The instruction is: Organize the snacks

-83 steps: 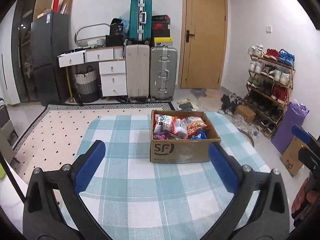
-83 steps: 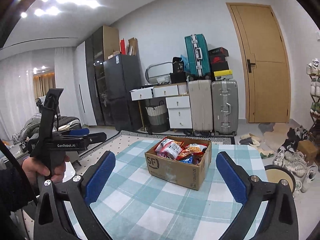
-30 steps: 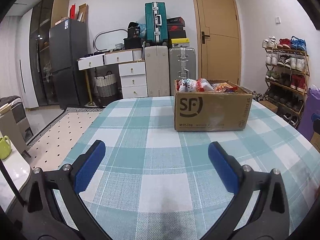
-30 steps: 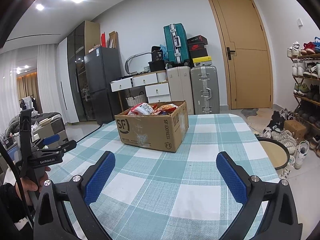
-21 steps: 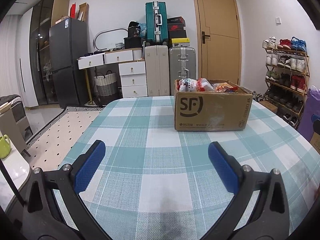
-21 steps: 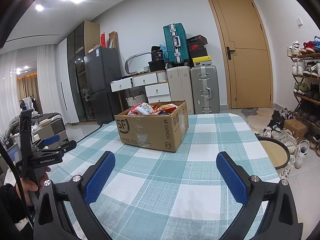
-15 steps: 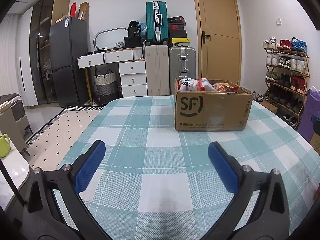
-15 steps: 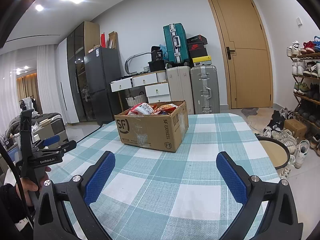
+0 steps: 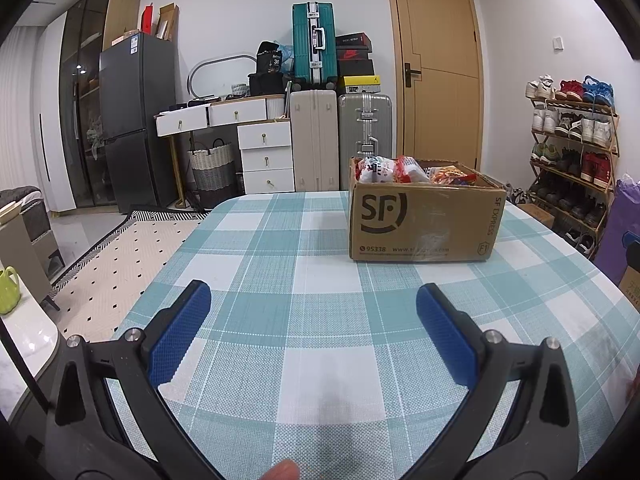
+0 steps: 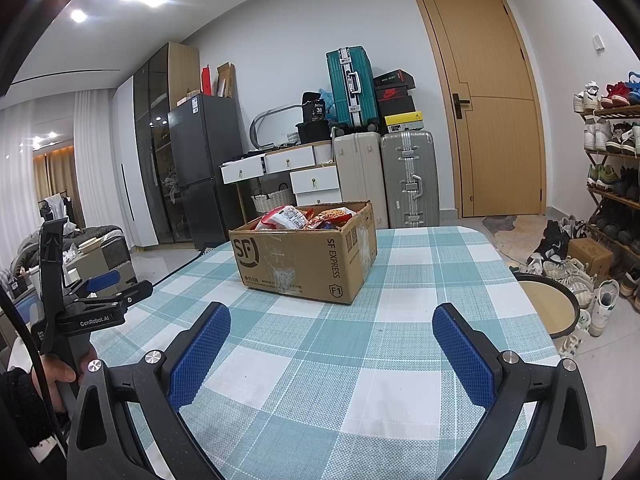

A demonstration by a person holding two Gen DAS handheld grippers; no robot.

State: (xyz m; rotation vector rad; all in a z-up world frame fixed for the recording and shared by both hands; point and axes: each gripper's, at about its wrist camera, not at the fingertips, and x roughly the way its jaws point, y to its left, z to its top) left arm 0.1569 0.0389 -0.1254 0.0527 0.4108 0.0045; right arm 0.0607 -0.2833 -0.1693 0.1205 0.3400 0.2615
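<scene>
The left gripper (image 9: 313, 308) has its blue-padded fingers (image 9: 180, 336) spread wide with nothing between them, low over the checked surface (image 9: 320, 292). The right gripper (image 10: 331, 332) likewise has its fingers (image 10: 460, 356) spread wide and empty above the same cloth. Using the cardboard box (image 9: 420, 216) as the landmark: both grippers sit on its near side, well apart from it, the left one looking at its printed long face, the right one looking at its corner from further to the right. The snacks (image 9: 404, 170), a heap of red, white and orange packets, lie inside the box, showing just above its open top rim. In the right wrist view the left gripper's handle is seen to the left of the box, off the edge of the surface, gripped by a hand (image 10: 60, 372) in a dark sleeve. Behind the box stand two upright suitcases (image 9: 340, 140) with a teal suitcase (image 9: 314, 46) on top, and a wooden door (image 9: 438, 68) beyond to the right. A shoe rack (image 9: 572, 152) stands right of the box by the wall.
</scene>
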